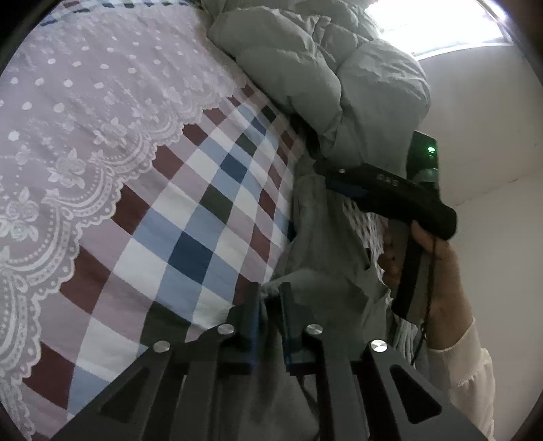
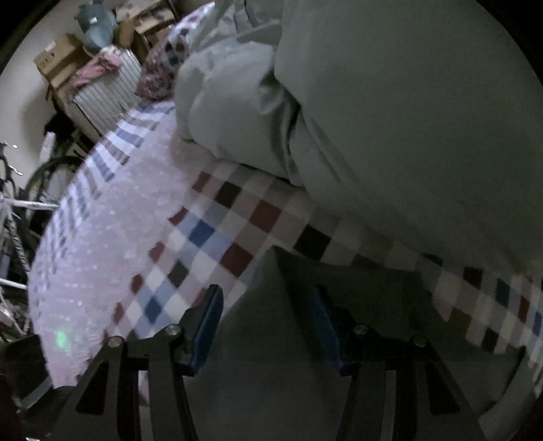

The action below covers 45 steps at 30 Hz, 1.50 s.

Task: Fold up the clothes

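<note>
In the left wrist view we get daylight from a blown-out window (image 1: 437, 23) far above and right of the jaws, leaving the quilt (image 1: 203, 203) ahead sharp and evenly lit. Our right wrist view is dim and greyish, smeared with motion blur across the quilt (image 2: 210, 244) ahead. Both views bend hard into black corners.

No legible txt, labels or nos. anywhere.

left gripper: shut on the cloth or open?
Shut on the grey garment: in the left wrist view the left gripper has its fingers pinched on a fold of that fabric, almost no gap.
</note>
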Available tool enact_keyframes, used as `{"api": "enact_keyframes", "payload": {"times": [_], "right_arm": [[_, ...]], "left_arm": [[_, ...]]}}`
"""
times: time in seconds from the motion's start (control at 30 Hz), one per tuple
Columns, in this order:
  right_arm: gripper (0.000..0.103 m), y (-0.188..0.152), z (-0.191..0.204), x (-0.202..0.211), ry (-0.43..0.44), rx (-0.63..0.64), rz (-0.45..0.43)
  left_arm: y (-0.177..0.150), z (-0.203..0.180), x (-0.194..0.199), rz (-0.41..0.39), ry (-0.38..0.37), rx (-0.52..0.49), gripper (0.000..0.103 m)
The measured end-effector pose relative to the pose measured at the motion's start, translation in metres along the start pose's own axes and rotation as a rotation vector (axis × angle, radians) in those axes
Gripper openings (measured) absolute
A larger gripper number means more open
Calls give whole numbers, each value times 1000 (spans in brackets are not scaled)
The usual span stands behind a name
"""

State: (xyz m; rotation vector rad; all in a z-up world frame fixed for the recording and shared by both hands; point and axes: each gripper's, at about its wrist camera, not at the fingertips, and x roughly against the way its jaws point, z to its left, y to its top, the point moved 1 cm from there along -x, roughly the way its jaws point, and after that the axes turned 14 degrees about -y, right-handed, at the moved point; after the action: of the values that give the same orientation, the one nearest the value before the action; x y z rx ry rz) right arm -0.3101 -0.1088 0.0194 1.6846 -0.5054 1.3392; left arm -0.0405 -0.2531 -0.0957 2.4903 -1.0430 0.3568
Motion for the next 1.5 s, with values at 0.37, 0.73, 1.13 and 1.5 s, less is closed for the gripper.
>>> {"api": "enact_keyframes", "payload": {"times": [0.37, 0.73, 1.13, 1.5], "right_arm": [[10, 6, 17, -25, 1, 86, 113], [1, 30, 32, -17, -28, 75, 48], [34, 30, 39, -34, -69, 91, 67], [51, 0, 26, -22, -71, 176, 110]], "left_arm": [[-2, 6, 6, -39, 28, 7, 8], [-10, -4, 13, -125, 100, -48, 8], [-8, 9, 11, -69, 155, -19, 10], [-7, -2, 12, -68, 129, -71, 10]]}}
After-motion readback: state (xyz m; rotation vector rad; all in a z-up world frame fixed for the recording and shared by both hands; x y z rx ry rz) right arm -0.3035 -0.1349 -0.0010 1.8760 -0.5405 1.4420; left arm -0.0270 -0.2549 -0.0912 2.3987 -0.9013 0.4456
